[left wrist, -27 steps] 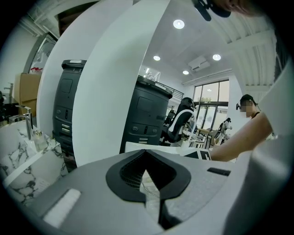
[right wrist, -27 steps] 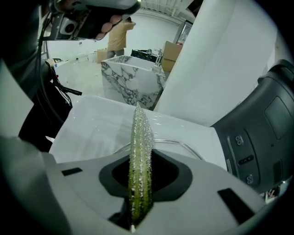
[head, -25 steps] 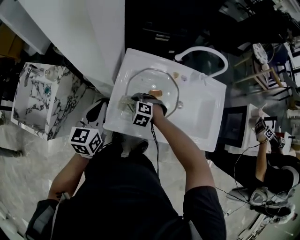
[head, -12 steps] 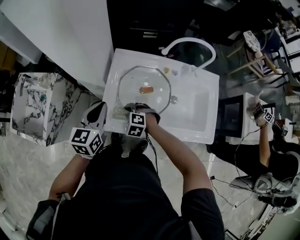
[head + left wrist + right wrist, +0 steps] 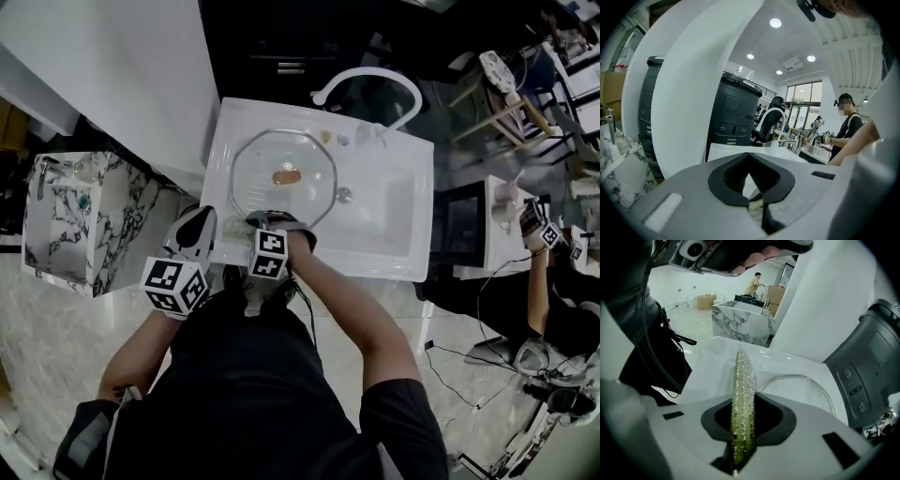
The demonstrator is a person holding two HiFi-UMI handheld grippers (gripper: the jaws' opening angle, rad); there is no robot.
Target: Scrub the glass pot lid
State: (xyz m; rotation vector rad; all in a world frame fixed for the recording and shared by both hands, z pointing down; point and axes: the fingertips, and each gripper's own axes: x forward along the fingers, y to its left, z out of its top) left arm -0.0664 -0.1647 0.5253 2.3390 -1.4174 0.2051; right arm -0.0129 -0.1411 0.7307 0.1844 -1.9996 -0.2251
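Observation:
The glass pot lid (image 5: 281, 183) lies flat in the white sink (image 5: 398, 239), its brown knob (image 5: 286, 175) at the centre. My right gripper (image 5: 246, 225) hovers at the sink's near left edge, just off the lid's rim, shut on a yellow-green glittery scrub pad (image 5: 743, 390) that stands edge-on between its jaws. Beyond the pad, the lid's rim (image 5: 806, 379) shows in the basin. My left gripper (image 5: 199, 225) hangs outside the sink's near left corner. Its jaws (image 5: 749, 161) are shut, with only a sliver of the pad showing through the gap.
A curved white faucet (image 5: 366, 82) arches over the sink's far edge, with small items (image 5: 342, 139) beside it and a drain (image 5: 344, 195) right of the lid. A marble counter (image 5: 66, 211) stands left. Another person (image 5: 553, 291) works at the right.
My right gripper has drawn back with the pad, from over the lid's near rim to the sink's near edge. The left gripper has stayed by the sink's corner.

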